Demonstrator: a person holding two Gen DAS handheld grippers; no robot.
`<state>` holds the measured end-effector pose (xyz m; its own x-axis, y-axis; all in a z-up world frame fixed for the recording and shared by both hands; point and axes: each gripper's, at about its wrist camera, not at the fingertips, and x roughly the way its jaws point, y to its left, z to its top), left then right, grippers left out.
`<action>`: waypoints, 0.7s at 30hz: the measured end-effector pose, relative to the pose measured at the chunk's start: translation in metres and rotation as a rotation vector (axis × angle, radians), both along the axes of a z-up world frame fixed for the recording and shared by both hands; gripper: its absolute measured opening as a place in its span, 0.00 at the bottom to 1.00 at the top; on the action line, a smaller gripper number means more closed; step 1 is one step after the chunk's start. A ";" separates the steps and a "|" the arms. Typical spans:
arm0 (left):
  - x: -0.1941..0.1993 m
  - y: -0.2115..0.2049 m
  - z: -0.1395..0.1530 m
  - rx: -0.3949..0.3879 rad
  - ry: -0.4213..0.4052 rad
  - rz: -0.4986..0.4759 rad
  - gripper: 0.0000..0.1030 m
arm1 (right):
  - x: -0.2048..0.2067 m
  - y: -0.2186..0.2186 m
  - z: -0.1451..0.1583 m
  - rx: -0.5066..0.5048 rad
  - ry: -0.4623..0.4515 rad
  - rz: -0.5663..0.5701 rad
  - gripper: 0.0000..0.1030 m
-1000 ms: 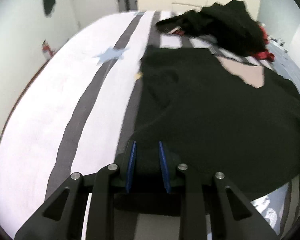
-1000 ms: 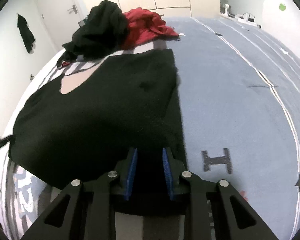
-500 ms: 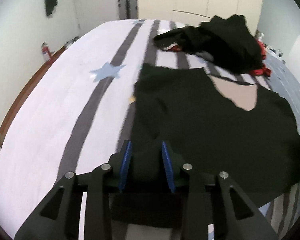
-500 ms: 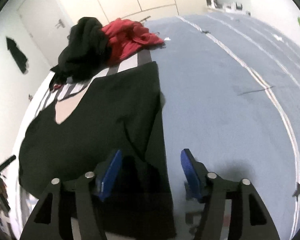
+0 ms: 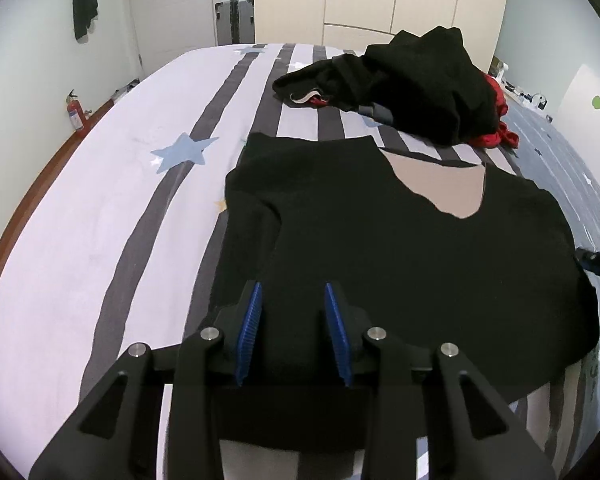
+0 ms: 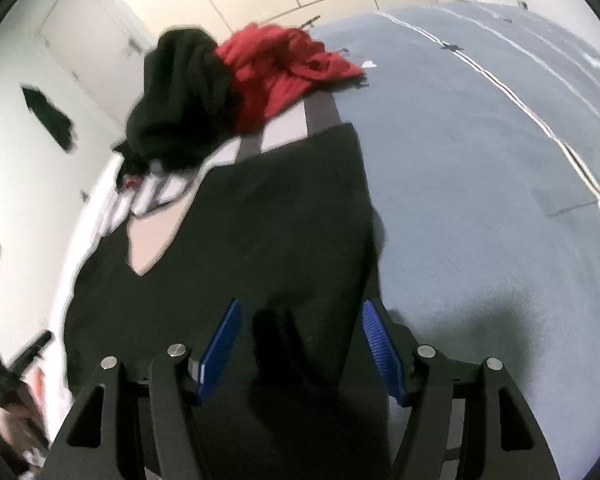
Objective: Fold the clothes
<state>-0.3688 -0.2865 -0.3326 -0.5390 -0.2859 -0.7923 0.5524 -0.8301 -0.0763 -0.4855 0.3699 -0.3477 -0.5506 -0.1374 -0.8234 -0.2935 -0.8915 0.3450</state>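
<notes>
A black garment (image 5: 380, 240) lies spread flat on the bed, its tan-lined neckline (image 5: 448, 184) pointing away from me. My left gripper (image 5: 292, 288) hovers over the garment's near left part. Its blue pads stand a little apart, and only flat black cloth shows between and beyond them. In the right wrist view the same garment (image 6: 280, 220) fills the middle. My right gripper (image 6: 302, 304) is wide open above its near right edge, and neither pad touches the cloth. The picture there is blurred by motion.
A heap of black clothes (image 5: 420, 84) and a red garment (image 6: 284, 68) lie at the far end of the bed. The sheet is white with grey stripes (image 5: 100, 220) on the left and blue-grey (image 6: 480, 160) on the right. A fire extinguisher (image 5: 76, 114) stands by the left wall.
The right jaws went from nearly shut on the garment's edge to wide open, and that gripper swung sideways. The left gripper rose and its pads parted slightly; the garment stays flat.
</notes>
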 end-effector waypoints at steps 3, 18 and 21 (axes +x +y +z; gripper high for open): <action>0.007 -0.008 -0.003 -0.001 -0.021 0.006 0.29 | -0.001 -0.004 -0.022 0.008 -0.083 -0.010 0.60; 0.027 -0.048 -0.011 0.054 -0.024 -0.008 0.29 | -0.013 0.002 -0.038 -0.056 -0.122 -0.054 0.54; 0.027 -0.054 -0.009 0.060 -0.016 -0.028 0.29 | -0.015 -0.005 -0.032 -0.046 -0.132 -0.007 0.23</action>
<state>-0.3414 -0.3402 -0.3415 -0.5337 -0.2226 -0.8159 0.5304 -0.8395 -0.1180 -0.5009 0.3649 -0.3795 -0.4388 -0.1728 -0.8818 -0.3453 -0.8736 0.3430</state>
